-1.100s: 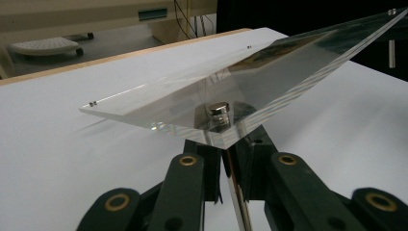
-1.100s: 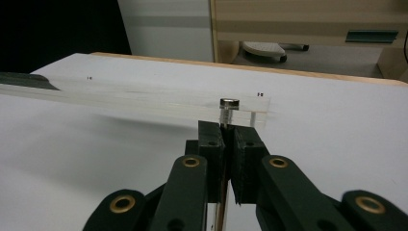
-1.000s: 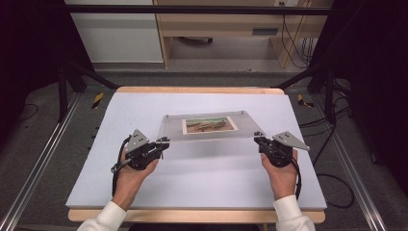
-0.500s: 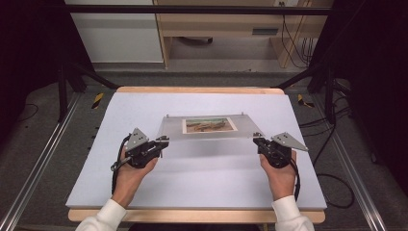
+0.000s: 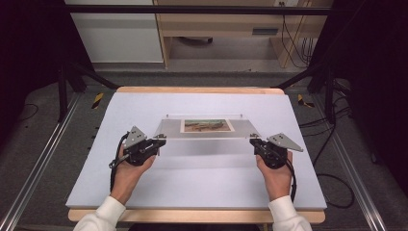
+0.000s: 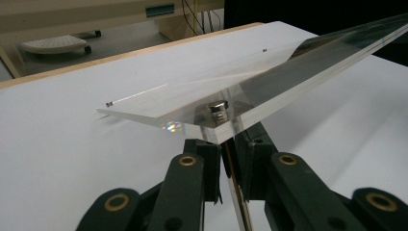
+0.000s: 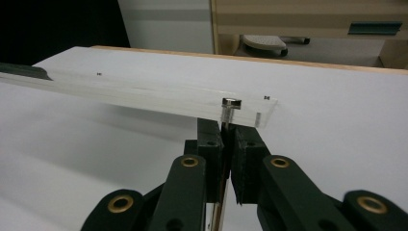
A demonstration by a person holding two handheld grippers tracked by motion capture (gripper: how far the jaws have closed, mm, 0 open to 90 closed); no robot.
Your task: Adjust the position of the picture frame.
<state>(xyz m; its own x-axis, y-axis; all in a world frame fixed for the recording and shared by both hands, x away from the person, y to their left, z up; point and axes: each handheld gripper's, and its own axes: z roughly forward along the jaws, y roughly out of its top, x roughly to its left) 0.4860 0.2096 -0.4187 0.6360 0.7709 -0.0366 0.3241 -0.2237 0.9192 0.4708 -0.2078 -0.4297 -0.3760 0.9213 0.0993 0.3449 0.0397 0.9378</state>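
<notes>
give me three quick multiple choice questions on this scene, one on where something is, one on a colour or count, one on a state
1. Where does the small picture sit?
A. inside the clear acrylic frame
B. on the floor
C. under the right hand

2. What colour is the table cover?
A. red
B. white
C. green

3. How is the frame being held?
A. lying flat, untouched
B. by one gripper alone
C. gripped at its near corners by the left gripper and right gripper

Answers:
1 A, the picture shows through the clear panel in the high view.
2 B, the surface is white in all views.
3 C, each gripper view shows its jaws closed on a frame corner by a metal stud, with a shadow under the frame.
</notes>
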